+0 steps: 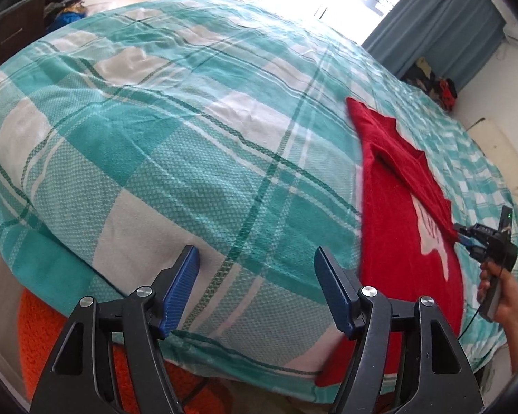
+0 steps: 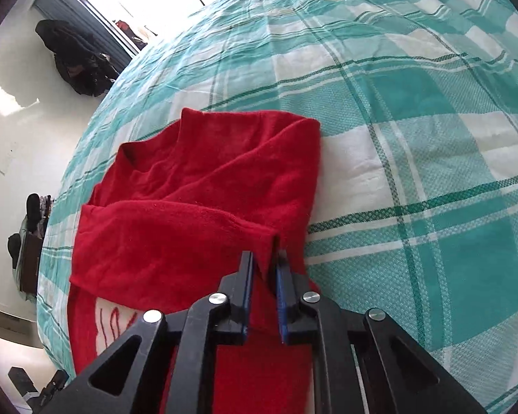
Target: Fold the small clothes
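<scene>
A small red sweater (image 1: 397,214) with a white print lies on the teal checked bedspread (image 1: 155,131), at the right of the left wrist view. My left gripper (image 1: 257,258) is open and empty, above the bedspread to the left of the sweater. My right gripper (image 2: 266,262) is shut on the cuff of a red sleeve (image 2: 203,227) and holds it across the sweater's body (image 2: 224,158). It also shows in the left wrist view (image 1: 466,238), held by a hand at the sweater's right edge.
The bedspread (image 2: 414,138) covers the whole bed. An orange rug (image 1: 45,338) lies on the floor below the near edge. Blue curtains (image 1: 442,17) and a bright window stand at the back. Dark clothes (image 2: 76,58) are piled by the wall.
</scene>
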### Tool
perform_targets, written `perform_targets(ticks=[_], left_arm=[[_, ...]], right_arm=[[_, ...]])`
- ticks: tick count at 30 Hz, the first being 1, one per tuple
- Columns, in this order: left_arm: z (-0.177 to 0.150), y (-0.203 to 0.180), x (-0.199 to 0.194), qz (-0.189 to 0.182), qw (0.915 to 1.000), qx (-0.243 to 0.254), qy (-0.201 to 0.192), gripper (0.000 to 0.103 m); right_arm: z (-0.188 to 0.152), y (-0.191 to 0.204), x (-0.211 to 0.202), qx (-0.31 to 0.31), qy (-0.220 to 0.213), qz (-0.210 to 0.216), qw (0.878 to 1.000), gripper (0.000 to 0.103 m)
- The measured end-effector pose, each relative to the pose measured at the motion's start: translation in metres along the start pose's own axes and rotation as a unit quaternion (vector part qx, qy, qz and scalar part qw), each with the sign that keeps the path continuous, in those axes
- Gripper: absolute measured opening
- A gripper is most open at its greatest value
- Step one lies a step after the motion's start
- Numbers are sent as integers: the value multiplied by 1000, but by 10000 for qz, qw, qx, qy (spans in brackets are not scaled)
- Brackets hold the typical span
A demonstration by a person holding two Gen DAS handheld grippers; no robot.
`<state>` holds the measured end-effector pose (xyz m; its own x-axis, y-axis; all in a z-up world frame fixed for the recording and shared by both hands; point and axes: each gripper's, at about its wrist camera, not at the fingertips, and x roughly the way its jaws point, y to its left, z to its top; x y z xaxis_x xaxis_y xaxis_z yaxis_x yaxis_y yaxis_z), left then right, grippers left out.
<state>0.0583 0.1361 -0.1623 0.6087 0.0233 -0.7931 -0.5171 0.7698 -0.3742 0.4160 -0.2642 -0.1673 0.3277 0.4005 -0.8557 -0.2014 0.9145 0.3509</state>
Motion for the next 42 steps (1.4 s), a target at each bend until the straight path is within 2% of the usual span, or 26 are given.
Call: perform_targets(ticks=[1,2,3,6,9,11,13,15,16,17,18,19,21,24,25,26,27,28,31,35,39,42], left_arm=[[2,-9,1,-28,9999,133,-10,71],[6,-20,3,-44,9995,303,-25,71],[10,-33,5,-75,9987,510,-42,71],[30,-82,25,-91,9898,1421,56,79],[48,-132,63,232,9673,2527,12,80],[61,-155,95,599,9539,2939,67,80],[74,-173,127,913,9480,3047,133,80],[87,-178,147,1100,9493,2944,19,67],[93,-174,151,1126,9543,2766,-72,32],[99,-166,154,1066,9638,2443,-46,10],[103,-154,154,959,9746,2026,-18,9],[103,-144,150,888,9811,1715,-90,9],[98,-136,146,839,9840,1565,-126,9],[91,-134,143,828,9818,1706,-6,16],[92,-133,140,808,9822,1695,34,25],[92,-130,136,821,9831,1637,47,40],[92,-125,130,843,9841,1564,39,48],[90,-119,123,869,9848,1504,21,62],[81,-102,101,775,9873,1386,39,64],[54,-95,60,313,9911,1291,-50,66],[16,-118,27,-121,9852,1685,-305,78],[-10,-138,30,-256,9769,2109,-242,84]], right_arm=[[-3,0,-2,-17,-53,50,10000,57],[-6,-2,-9,-13,-181,111,9998,67],[-11,-2,-18,-17,-389,106,9992,71],[-26,-6,-50,-270,-825,99,9962,71],[-49,-8,-76,-639,-1104,-44,9918,72],[-69,-15,-90,-721,-1221,-113,9898,72],[-92,-24,-103,-634,-1275,-96,9898,72],[-115,-34,-113,-486,-1269,8,9907,72],[-127,-38,-117,-435,-1265,24,9910,72],[-138,-41,-120,-415,-1250,16,9913,72],[-148,-44,-123,-415,-1237,-10,9915,72],[-158,-46,-126,-428,-1230,-49,9915,72],[-174,-52,-127,-451,-1191,-174,9917,72],[-184,-59,-120,-497,-1038,-257,9930,72],[-185,-61,-116,-497,-976,-252,9937,72],[-185,-62,-112,-494,-933,-241,9941,72],[-183,-62,-110,-494,-919,-243,9942,72],[-182,-62,-109,-496,-942,-259,9940,72],[-177,-56,-112,-495,-1114,-323,9920,72],[-173,-38,-114,-784,-1183,-396,9891,72],[-178,2,-116,-1449,-1294,-162,9808,72],[-189,32,-106,-1967,-1270,50,9722,72]])
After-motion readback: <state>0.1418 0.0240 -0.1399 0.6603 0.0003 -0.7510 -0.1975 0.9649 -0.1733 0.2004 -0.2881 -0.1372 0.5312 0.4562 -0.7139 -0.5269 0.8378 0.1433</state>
